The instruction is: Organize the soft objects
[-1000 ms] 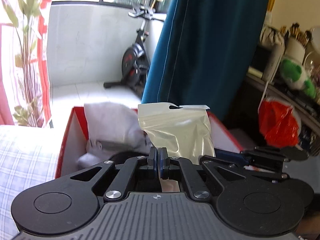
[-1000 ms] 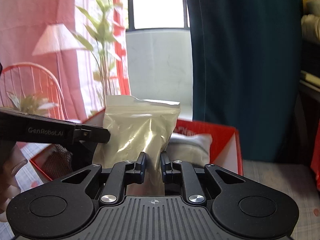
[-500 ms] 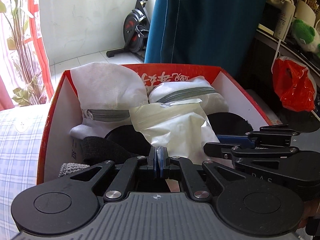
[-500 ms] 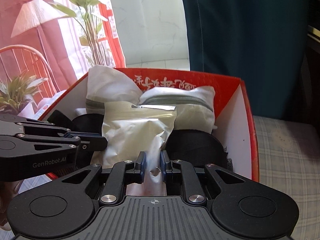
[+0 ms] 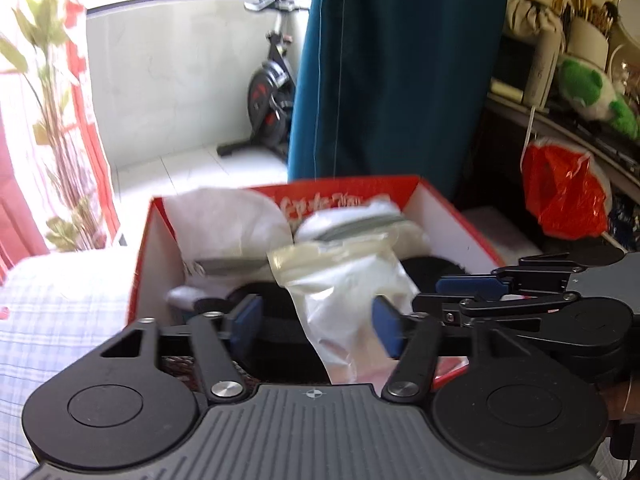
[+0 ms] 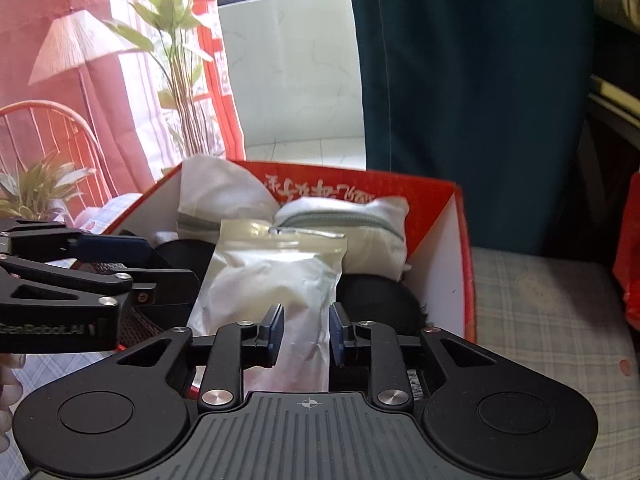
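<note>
A clear plastic zip bag (image 5: 348, 292) with something white inside lies in the red cardboard box (image 5: 452, 212), on top of black soft items. It also shows in the right wrist view (image 6: 276, 276). My left gripper (image 5: 318, 326) is open, its pads on either side of the bag's near end. My right gripper (image 6: 306, 334) is open too, pads apart around the bag's lower end. Two white zip pouches (image 6: 340, 220) lie at the back of the box (image 6: 460, 280).
The box sits on a checked bedspread (image 6: 540, 312). A teal curtain (image 5: 392, 72) hangs behind it. An orange plastic bag (image 5: 560, 196) and a cluttered shelf are at right. An exercise bike (image 5: 268, 96), a plant and a pink curtain stand at the back left.
Both grippers carried the zip bag down into the box. The left gripper, shut on it before, has opened wide. The right gripper has opened further. The bag now rests in the box.
</note>
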The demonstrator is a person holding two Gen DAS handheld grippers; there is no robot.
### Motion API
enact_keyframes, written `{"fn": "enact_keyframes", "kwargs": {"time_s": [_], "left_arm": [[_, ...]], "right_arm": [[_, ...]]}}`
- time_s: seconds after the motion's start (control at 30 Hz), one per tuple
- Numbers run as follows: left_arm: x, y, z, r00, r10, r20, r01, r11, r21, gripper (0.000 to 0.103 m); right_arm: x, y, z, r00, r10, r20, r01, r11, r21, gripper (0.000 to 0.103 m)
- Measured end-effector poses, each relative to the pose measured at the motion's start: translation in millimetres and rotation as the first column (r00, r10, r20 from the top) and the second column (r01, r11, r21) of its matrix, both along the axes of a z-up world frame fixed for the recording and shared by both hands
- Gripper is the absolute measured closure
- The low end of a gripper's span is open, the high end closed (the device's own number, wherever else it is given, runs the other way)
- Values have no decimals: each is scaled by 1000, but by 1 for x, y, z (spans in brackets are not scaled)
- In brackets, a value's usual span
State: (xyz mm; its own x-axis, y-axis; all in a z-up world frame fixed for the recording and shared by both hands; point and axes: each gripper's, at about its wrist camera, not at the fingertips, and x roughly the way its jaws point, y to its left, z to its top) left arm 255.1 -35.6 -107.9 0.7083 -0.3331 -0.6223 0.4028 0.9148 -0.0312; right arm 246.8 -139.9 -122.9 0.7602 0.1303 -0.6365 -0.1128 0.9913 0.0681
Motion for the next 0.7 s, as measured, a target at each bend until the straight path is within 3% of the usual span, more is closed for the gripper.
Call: {"fn": "enact_keyframes", "kwargs": {"time_s": [0.07, 0.13, 0.37, 0.7], "left_arm": [[-8, 3, 7, 1000, 12, 22, -12, 1000, -11, 23], [-18, 7, 15, 998, 38, 46, -37, 999, -33, 0], [-48, 18, 32, 991, 83, 100, -79, 996, -45, 0], [-97, 32, 55, 979, 131, 154, -122, 990, -68, 0]], "right_arm": [[-6, -2, 6, 1000, -2, 18, 2, 1000, -9, 61], [-12, -4, 12, 999, -5, 39, 6, 1000, -19, 48], [-40, -3, 30, 995, 1, 104, 1, 1000, -22, 4], [-87, 1, 56, 986, 10, 166, -10, 1000, -2, 0]]}}
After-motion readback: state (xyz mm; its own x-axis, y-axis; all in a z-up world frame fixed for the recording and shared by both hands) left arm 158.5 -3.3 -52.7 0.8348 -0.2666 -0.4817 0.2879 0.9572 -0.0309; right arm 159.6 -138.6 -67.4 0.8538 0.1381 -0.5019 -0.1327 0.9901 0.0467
